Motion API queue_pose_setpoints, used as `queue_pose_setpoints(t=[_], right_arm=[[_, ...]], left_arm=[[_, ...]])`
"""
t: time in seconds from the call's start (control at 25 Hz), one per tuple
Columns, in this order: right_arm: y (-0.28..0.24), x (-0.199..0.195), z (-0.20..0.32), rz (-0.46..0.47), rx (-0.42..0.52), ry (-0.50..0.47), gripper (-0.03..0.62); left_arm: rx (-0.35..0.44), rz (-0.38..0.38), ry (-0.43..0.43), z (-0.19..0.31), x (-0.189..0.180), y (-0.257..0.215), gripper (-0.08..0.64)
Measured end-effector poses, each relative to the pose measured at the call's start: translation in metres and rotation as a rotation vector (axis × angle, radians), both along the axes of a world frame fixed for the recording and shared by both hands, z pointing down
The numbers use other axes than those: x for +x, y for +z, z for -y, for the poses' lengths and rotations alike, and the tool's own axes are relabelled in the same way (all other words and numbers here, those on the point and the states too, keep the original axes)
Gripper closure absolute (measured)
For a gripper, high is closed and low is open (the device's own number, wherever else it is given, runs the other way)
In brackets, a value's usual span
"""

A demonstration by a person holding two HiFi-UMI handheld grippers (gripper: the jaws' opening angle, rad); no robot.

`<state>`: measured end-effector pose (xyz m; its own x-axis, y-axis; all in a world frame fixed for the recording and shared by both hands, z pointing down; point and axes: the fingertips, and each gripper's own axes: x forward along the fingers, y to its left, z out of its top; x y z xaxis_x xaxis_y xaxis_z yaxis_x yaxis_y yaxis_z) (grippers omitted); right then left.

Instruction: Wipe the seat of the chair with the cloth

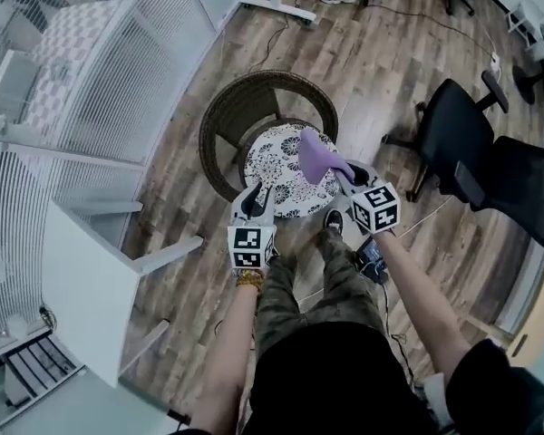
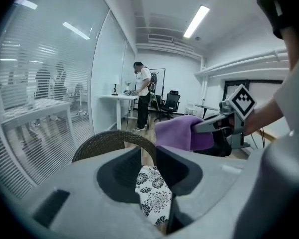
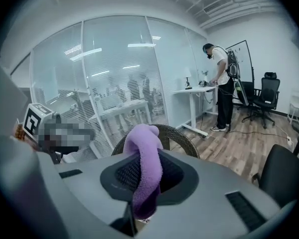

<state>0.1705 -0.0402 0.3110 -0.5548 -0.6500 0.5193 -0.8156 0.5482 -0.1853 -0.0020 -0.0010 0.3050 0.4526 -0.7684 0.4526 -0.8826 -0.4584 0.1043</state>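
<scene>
Cloth [image 1: 319,159], purple, hangs over the patterned seat [image 1: 270,166]. It looks soft and light, and will likely bunch unless pressed flat. Left gripper [image 1: 255,199] hovers at the seat's near edge, jaws apart and empty. Right gripper [image 1: 349,178] pinches the cloth's end. Wicker back [image 1: 245,98] bounds the far side, and an office chair [image 1: 471,143] crowds the right.

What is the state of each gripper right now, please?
Left gripper: open, holding nothing; the chair seat shows between its jaws.
Right gripper: closed on the purple cloth.
</scene>
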Motion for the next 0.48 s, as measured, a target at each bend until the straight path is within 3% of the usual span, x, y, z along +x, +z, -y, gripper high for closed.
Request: queue_pose_setpoints(t=[0.28,0.48], right_arm=[[-0.061,0.007,-0.025,0.048,0.035,0.133,0.545],[-0.108,0.001,-0.037,0.062,0.094,0.154,0.545]], left_arm=[[0.085,-0.007,0.033,-0.022,0.004,-0.065,0.468],[0.174,-0.019,0.030,-0.024,0.001,-0.111,0.468]])
